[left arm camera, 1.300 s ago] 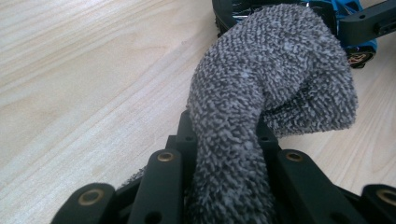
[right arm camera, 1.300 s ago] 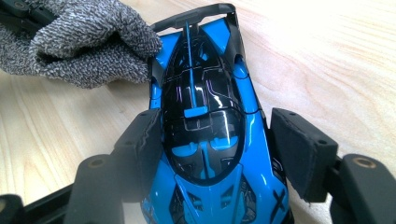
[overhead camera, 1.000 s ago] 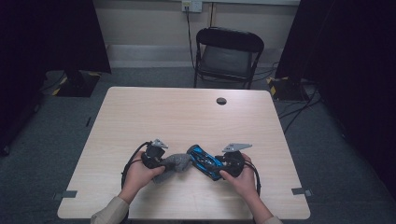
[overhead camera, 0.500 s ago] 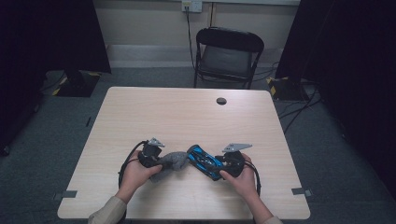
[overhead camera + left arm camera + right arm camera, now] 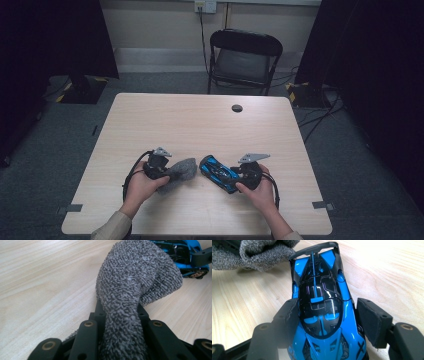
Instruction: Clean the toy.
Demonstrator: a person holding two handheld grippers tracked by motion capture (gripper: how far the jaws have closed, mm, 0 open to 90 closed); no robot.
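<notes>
left tool (image 5: pixel 167 171) clamps grey cloth (image 5: pixel 181 169); right tool (image 5: pixel 239 176) grips blue toy car (image 5: pixel 218 172) — close together

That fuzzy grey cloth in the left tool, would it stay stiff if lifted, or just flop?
Probably flop: the grey cloth bunches and folds where the left tool pinches it. Its looped pile looks grippy, so it likely won't slip out. It seems light and wouldn't roll, unlike the blue toy car beside it.

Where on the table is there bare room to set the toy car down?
The far half of the table is bare up to the round cable hole, as are both side margins. It is crowded at the near middle: grey cloth and blue toy car.
</notes>
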